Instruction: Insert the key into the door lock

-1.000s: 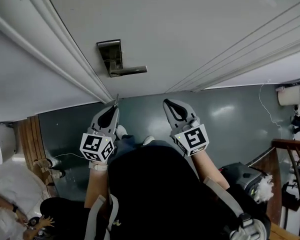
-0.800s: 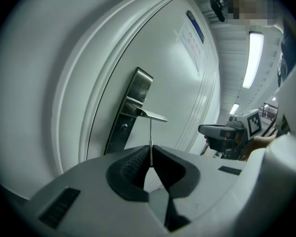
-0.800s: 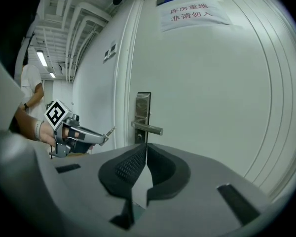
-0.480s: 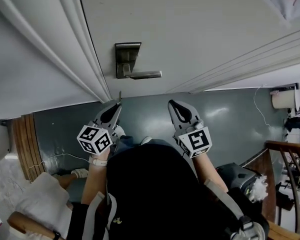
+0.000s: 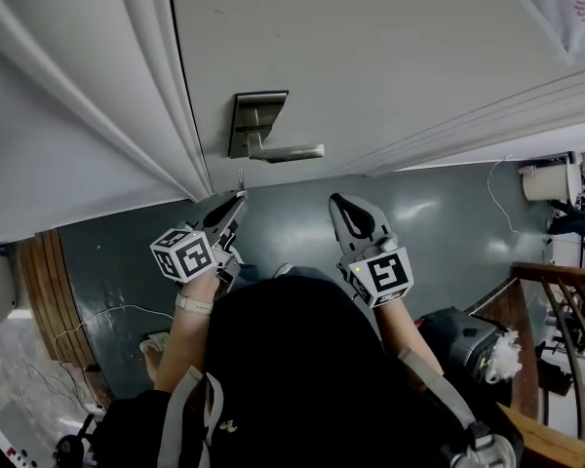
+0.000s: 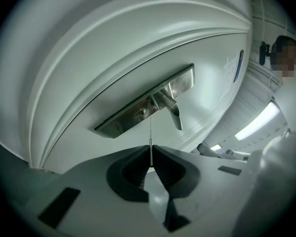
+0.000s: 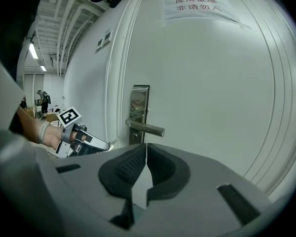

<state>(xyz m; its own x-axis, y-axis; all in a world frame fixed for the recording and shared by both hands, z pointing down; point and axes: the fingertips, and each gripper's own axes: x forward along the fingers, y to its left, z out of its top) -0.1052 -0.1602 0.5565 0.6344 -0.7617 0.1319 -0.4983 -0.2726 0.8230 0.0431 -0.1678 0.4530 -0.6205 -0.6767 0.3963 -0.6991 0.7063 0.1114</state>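
A silver lock plate [image 5: 258,125] with a lever handle [image 5: 291,151] sits on the white door [image 5: 390,57]. My left gripper [image 5: 236,201] is just below it, shut on a thin key [image 5: 240,178] that points up at the plate. In the left gripper view the key [image 6: 150,137] rises from the closed jaws toward the keyhole [image 6: 139,113] under the handle [image 6: 173,113], its tip a little short of the plate [image 6: 123,122]. My right gripper [image 5: 343,208] hangs to the right, shut with nothing in it; its view shows the plate [image 7: 139,100], the handle [image 7: 147,128] and the left gripper [image 7: 91,143].
The white door frame [image 5: 127,96] runs along the left of the lock. A paper notice [image 7: 197,6] is stuck high on the door. Grey-green floor [image 5: 439,222] lies below, with a wooden railing [image 5: 556,291] and a white bucket [image 5: 551,180] at the right.
My left gripper has moved up and right with the key, closing on the lock plate. The right gripper has hardly moved. The head view has shifted to the left.
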